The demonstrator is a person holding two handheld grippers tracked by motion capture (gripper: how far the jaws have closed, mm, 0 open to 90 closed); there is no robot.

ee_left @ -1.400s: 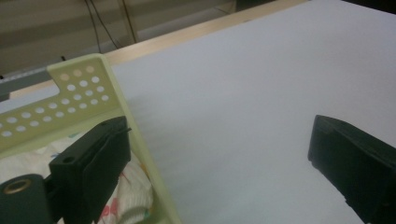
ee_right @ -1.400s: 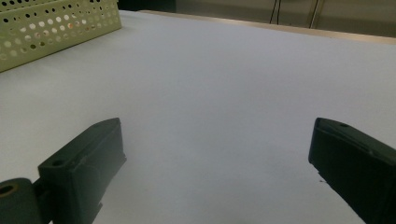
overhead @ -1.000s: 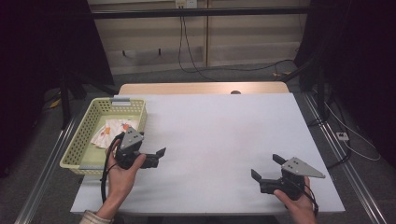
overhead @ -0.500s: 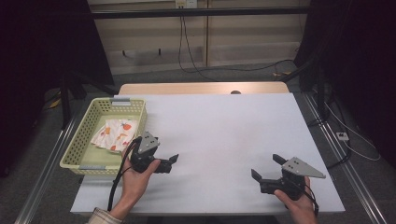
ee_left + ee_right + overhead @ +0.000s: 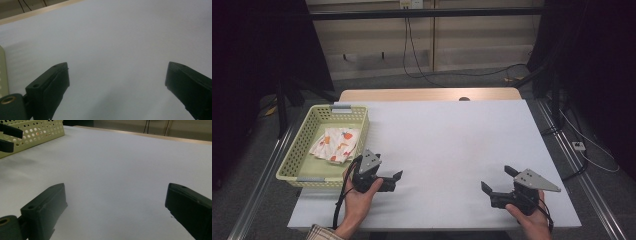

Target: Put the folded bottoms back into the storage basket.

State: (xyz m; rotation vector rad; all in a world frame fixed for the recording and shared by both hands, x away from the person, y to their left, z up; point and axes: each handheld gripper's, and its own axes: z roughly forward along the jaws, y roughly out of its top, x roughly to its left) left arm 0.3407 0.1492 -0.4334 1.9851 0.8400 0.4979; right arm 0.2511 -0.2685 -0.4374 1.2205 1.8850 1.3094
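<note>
My left gripper (image 5: 392, 180) sits low over the white table top (image 5: 447, 140), just right of the front corner of a yellow-green basket (image 5: 300, 151). Its jaws are wide apart with only bare table between them in the left gripper view (image 5: 117, 75). Inside the basket lies a folded white cloth with orange prints (image 5: 336, 144). My right gripper (image 5: 498, 179) rests near the front right of the table, open and holding nothing (image 5: 116, 195). The right gripper view also shows the basket (image 5: 32, 131) far off and the left gripper's dark jaws at the upper left.
A wooden strip (image 5: 427, 95) runs along the table's far edge. Metal rails flank the table on both sides. Cables (image 5: 582, 145) lie on the floor at the right. The basket's wall (image 5: 2, 70) shows at the left edge of the left gripper view.
My left gripper has moved right and toward the front, away from the basket and out over the bare table. The right gripper has stayed in place.
</note>
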